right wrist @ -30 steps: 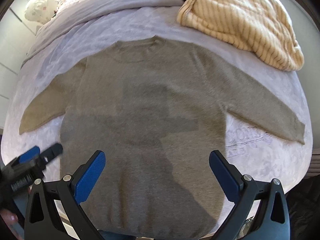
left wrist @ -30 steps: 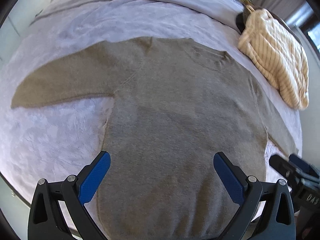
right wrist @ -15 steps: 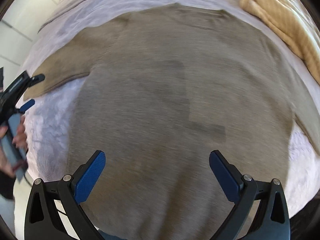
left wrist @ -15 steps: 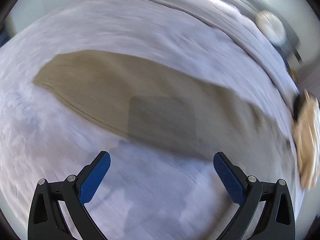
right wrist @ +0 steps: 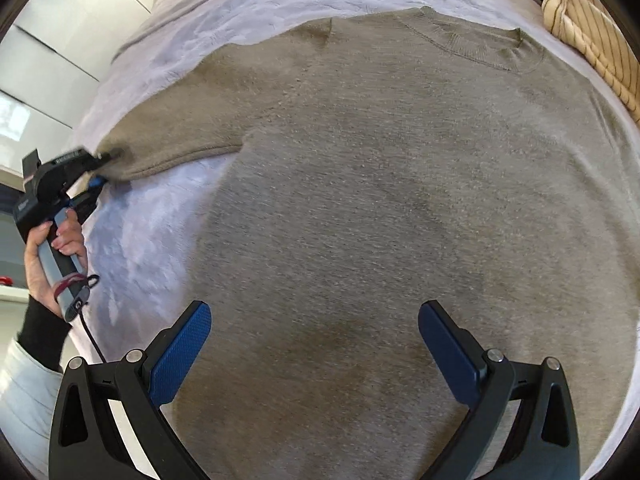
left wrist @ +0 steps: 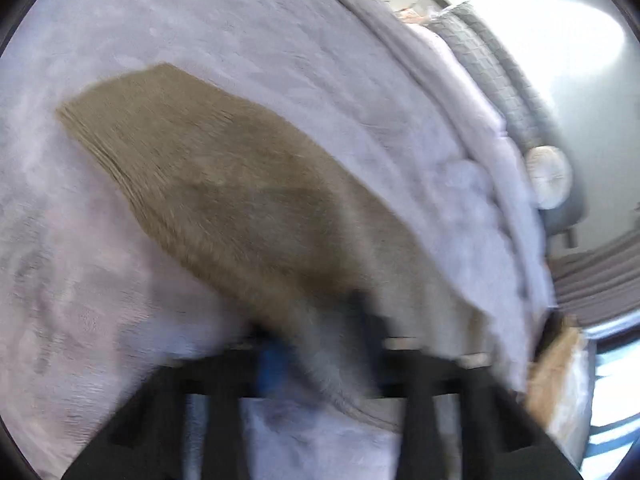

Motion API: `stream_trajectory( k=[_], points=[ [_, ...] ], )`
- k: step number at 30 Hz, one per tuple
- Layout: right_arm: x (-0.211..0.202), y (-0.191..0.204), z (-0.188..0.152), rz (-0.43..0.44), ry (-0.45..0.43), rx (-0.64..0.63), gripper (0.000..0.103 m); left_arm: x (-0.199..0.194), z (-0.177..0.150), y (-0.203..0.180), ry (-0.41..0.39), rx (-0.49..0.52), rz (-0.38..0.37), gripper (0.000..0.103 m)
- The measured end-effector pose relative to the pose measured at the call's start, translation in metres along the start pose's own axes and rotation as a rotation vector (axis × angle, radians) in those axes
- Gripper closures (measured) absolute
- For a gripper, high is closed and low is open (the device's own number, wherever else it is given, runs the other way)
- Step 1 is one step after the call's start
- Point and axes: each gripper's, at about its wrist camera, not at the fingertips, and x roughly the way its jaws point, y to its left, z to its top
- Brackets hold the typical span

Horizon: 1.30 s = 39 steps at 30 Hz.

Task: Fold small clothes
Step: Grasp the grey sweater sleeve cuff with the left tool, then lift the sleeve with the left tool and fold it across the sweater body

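A taupe knit sweater (right wrist: 380, 200) lies flat on the bed, neckline at the far side. Its left sleeve (left wrist: 224, 184) stretches out over the pale cover, the ribbed cuff at the far end. My left gripper (left wrist: 320, 352), blurred in its own view, has its jaws closing tight on that sleeve, with knit pinched between the pads. The right wrist view shows the left gripper (right wrist: 102, 168) biting the sleeve at the bed's left side, a hand (right wrist: 52, 252) on its handle. My right gripper (right wrist: 314, 344) hangs open over the sweater's lower body, nothing between its fingers.
A pale lilac bed cover (right wrist: 152, 240) lies under the sweater. A cream striped blanket (right wrist: 592, 36) is bunched at the far right corner. Grey pillows (left wrist: 500, 80) and a round white cushion (left wrist: 548, 176) sit at the bed's head. The bed's left edge runs close to the left gripper.
My left gripper swung left off the sweater's body, dropped onto the sleeve and shut on it. My right gripper sank closer to the sweater's body and stayed open.
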Motion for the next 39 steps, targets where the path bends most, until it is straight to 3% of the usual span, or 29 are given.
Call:
stream_trajectory(
  k=[4, 9, 12, 16, 20, 23, 26, 27, 28, 29, 31, 33, 36, 39],
  points=[
    [-0.006, -0.010, -0.006, 0.028, -0.033, 0.026, 0.000, -0.013, -0.004, -0.029, 0.000, 0.095, -0.162, 0.094],
    [-0.015, -0.042, -0.009, 0.038, -0.076, 0.115, 0.000, -0.021, -0.017, -0.110, 0.054, 0.296, -0.336, 0.094],
    [-0.030, -0.072, -0.010, 0.028, -0.125, 0.177, 0.000, -0.020, -0.045, -0.173, 0.104, 0.435, -0.415, 0.094],
    [-0.047, -0.115, -0.011, 0.009, -0.172, 0.264, 0.000, 0.004, -0.110, -0.262, 0.214, 0.669, -0.479, 0.094],
    [-0.058, -0.165, -0.013, -0.043, -0.209, 0.356, 0.000, 0.051, -0.196, -0.314, 0.358, 0.845, -0.462, 0.094],
    [-0.059, -0.198, -0.015, -0.073, -0.206, 0.413, 0.000, 0.093, -0.260, -0.325, 0.458, 0.966, -0.358, 0.094],
    [-0.056, -0.217, -0.015, -0.087, -0.195, 0.435, 0.000, 0.113, -0.295, -0.310, 0.481, 1.031, -0.229, 0.094],
    [-0.056, -0.223, -0.014, -0.094, -0.193, 0.431, 0.000, 0.116, -0.299, -0.307, 0.476, 1.043, -0.196, 0.085],
    [-0.057, -0.227, -0.013, -0.099, -0.193, 0.424, 0.000, 0.116, -0.298, -0.303, 0.485, 1.034, -0.206, 0.070],
    [-0.058, -0.229, -0.009, -0.107, -0.195, 0.407, 0.000, 0.111, -0.294, -0.300, 0.493, 1.008, -0.224, 0.063],
    [-0.061, -0.233, -0.006, -0.115, -0.206, 0.378, 0.000, 0.096, -0.285, -0.299, 0.444, 0.987, -0.207, 0.036],
    [-0.065, -0.225, 0.011, -0.118, -0.230, 0.314, 0.000, 0.072, -0.272, -0.297, 0.388, 0.998, -0.207, 0.028],
    [-0.068, -0.199, 0.033, -0.141, -0.268, 0.178, 0.000, 0.041, -0.241, -0.290, 0.340, 0.998, -0.213, 0.027],
    [-0.059, -0.151, 0.063, -0.191, -0.305, -0.045, 0.000, 0.040, -0.201, -0.279, 0.271, 0.954, -0.107, 0.027]
  ],
)
